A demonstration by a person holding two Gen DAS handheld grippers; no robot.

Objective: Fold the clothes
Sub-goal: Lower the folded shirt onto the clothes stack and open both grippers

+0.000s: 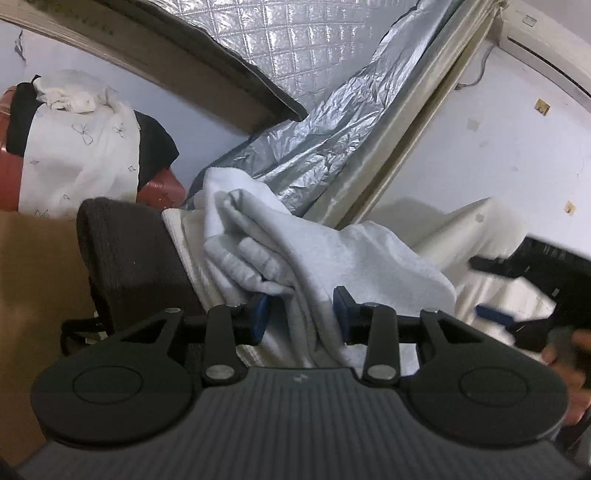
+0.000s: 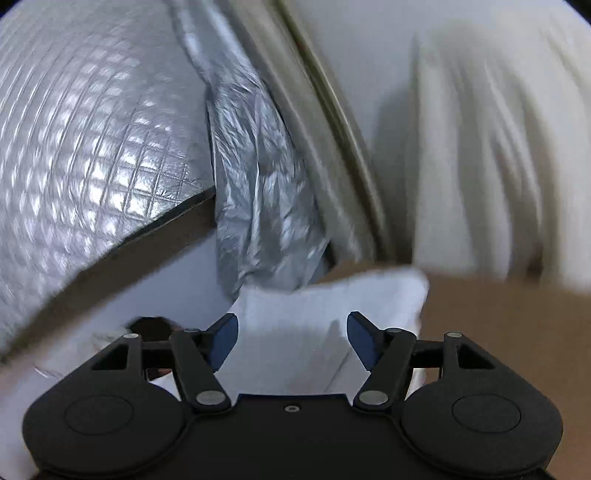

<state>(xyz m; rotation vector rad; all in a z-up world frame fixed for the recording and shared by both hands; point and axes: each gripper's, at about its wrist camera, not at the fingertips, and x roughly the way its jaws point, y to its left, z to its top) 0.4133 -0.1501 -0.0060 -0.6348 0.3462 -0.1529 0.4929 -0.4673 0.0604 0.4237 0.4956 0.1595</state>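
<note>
Behind white towel, dark cloth, silver foil sheet, red case.

Dim indoor light; right view motion-blurred; fisheye edges bent.

White towel, dark brown cloth, silver quilted foil, tan surface

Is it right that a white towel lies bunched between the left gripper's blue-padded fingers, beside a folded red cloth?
Not quite: the folded cloth is dark brown, not red. The left wrist view shows it beside the white towel bunched between the left gripper's blue-padded fingers.
</note>
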